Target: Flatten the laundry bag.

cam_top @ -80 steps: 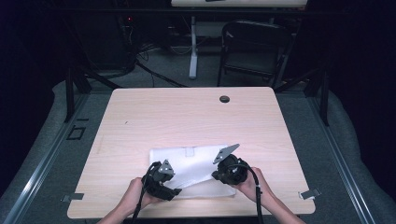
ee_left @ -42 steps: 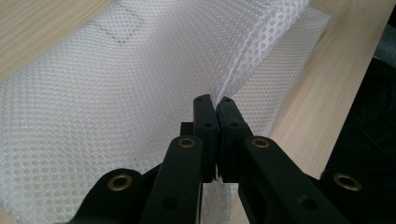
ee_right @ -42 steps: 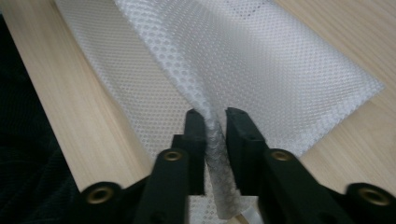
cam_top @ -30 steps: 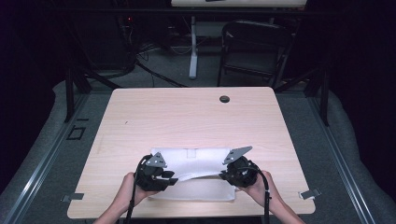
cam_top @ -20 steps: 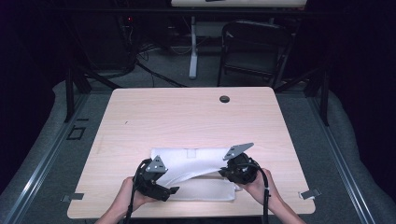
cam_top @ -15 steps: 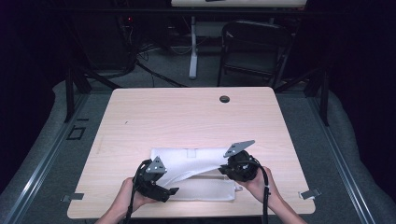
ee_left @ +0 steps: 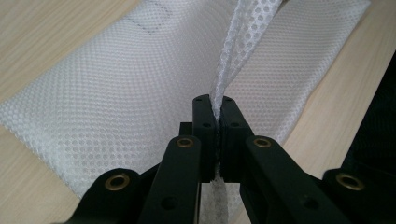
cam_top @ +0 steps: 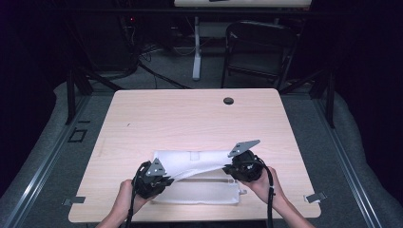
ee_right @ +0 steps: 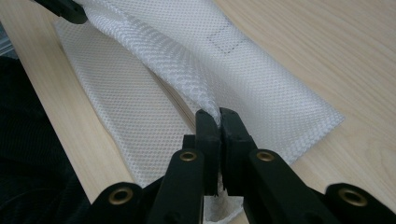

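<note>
White mesh bag [cam_top: 199, 178] lies flat on the near part of the bench [cam_top: 190, 118], between the two hands, w/ its top layer lifted off the lower one along the near edge. That raised layer runs as a taut strip from left hand-held gripper [cam_top: 164, 179] across to right hand-held gripper [cam_top: 230, 167]; the lower layer stays flat on the wood below it, reaching almost to the bench's near edge. A small square patch shows on the far part of the bag.

Left hand-held gripper [ee_left: 213, 105]: its jaws have just been closing and are now pinched tight on a fold of mesh, fabric bunched between the pads and rising up & away from them. Right hand-held gripper [ee_right: 215, 116]: jaws likewise clamped on the mesh edge, no gap beyond the cloth itself. Both sit low over the bench, well apart, each held by a hand coming in from the near side.

Further out: dark round grommet [cam_top: 228, 100] near the bench's far edge, a folding chair [cam_top: 259, 52] on the floor behind
</note>
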`<state>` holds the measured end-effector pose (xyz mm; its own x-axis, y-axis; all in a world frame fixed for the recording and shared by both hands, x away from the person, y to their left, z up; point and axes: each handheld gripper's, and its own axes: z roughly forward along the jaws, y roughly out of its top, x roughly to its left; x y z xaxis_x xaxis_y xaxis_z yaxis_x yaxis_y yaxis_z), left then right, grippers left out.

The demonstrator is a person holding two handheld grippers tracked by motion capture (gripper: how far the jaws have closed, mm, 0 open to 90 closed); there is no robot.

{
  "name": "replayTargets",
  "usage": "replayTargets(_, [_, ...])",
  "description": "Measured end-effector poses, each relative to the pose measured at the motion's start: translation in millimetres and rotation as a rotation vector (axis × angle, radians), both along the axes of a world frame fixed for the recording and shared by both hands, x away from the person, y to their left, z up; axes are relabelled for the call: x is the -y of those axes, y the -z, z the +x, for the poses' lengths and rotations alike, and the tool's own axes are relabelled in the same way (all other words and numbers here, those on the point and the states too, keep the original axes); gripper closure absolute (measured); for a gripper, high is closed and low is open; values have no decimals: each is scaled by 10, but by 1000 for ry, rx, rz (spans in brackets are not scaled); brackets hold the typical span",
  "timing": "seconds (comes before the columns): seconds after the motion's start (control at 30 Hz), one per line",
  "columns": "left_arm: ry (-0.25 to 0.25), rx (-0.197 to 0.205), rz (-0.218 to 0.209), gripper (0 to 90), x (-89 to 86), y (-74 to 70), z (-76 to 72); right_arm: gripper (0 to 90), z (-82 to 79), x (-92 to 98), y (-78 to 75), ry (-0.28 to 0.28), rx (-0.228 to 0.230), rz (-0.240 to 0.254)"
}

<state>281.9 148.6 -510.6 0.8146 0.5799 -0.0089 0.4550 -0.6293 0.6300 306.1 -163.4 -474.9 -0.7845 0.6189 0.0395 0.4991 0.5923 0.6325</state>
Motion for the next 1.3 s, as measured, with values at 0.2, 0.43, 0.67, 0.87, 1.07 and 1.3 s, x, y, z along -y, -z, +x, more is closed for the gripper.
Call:
replayTargets(0.2, [-51, -59, -40, 884, -14, -121, 123, 671, 13, 69, -5, 24, -21, 5])
replayTargets(0.43, [-78, -32, -62, 884, -13, -299, 212, 672, -5, 183, -25, 45, -7, 0])
replayTargets(0.67, [-100, 7, -87, 885, -6, -445, 355, 739, 24, 203, -66, 53, 11, -7])
replayTargets(0.87, [-93, 33, -69, 885, 32, -556, 455, 847, 99, 195, -119, 64, 35, 10])
replayTargets(1.07, [-103, 39, -79, 885, 26, -597, 550, 848, 210, 205, -231, 80, 57, 14])
replayTargets(1.3, [-120, 43, -88, 886, 19, -629, 651, 819, 371, 193, -298, 90, 68, 23])
